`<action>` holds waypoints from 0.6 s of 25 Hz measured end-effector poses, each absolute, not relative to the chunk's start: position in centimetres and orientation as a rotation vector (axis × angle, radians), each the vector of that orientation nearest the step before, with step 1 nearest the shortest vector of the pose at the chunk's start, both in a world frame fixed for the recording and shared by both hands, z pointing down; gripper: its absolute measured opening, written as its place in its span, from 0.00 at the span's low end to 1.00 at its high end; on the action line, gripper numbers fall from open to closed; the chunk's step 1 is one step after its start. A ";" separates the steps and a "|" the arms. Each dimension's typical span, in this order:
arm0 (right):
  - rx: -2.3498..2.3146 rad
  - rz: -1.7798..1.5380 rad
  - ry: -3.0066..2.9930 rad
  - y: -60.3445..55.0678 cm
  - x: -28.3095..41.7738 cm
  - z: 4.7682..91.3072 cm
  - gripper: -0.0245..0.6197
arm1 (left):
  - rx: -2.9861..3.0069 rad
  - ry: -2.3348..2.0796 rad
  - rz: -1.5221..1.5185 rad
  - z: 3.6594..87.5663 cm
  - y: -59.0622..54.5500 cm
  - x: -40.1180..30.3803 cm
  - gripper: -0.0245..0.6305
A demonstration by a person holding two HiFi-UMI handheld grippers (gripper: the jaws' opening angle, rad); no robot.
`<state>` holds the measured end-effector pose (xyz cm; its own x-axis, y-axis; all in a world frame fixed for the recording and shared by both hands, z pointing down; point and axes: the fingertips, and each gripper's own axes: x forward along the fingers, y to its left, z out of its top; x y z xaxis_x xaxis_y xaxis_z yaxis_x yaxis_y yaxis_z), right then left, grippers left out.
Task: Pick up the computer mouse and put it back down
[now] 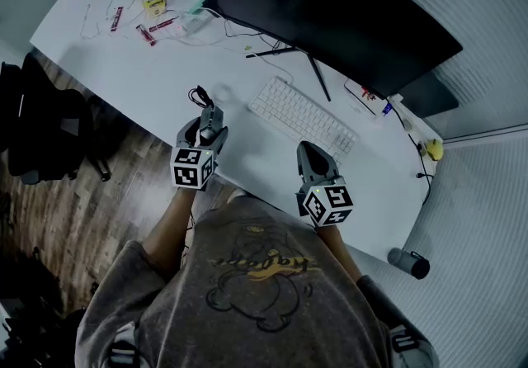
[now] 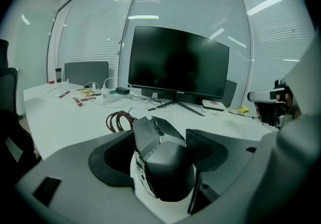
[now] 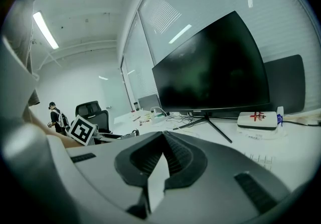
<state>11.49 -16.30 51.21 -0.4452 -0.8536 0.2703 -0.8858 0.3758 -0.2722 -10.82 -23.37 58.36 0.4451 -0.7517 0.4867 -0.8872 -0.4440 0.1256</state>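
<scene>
Okay so here's what we've got: our left gripper (image 1: pixel 211 117) has its fingers (image 2: pixel 114 156) spread pretty wide and clamped on the computer mouse (image 2: pixel 161 156), one pad on each side of its dark body. The mouse sits low over the white counter (image 1: pixel 148 69), near the front edge and just left of the keyboard (image 1: pixel 301 117). We honestly can't tell whether its underside is touching the surface. A little coil of cable (image 2: pixel 118 120) lies right behind it, and the big black monitor (image 2: pixel 178 65) stands further back. Our right gripper (image 1: pixel 312 153) hangs over the counter in front of the keyboard with its fingers (image 3: pixel 176 153) pinched together at the tips, nothing in them.
</scene>
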 end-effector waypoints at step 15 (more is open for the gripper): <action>1.599 0.586 -2.490 -16.7 11.5 51.6 0.04 | 2.254 -1.372 0.601 64.9 -23.3 -12.4 0.55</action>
<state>11.53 -16.74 51.63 -0.4323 -0.8474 0.3083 -0.8960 0.3649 -0.2533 -12.40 -23.27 64.89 0.4159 -0.7113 0.5666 -0.8987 -0.4168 0.1365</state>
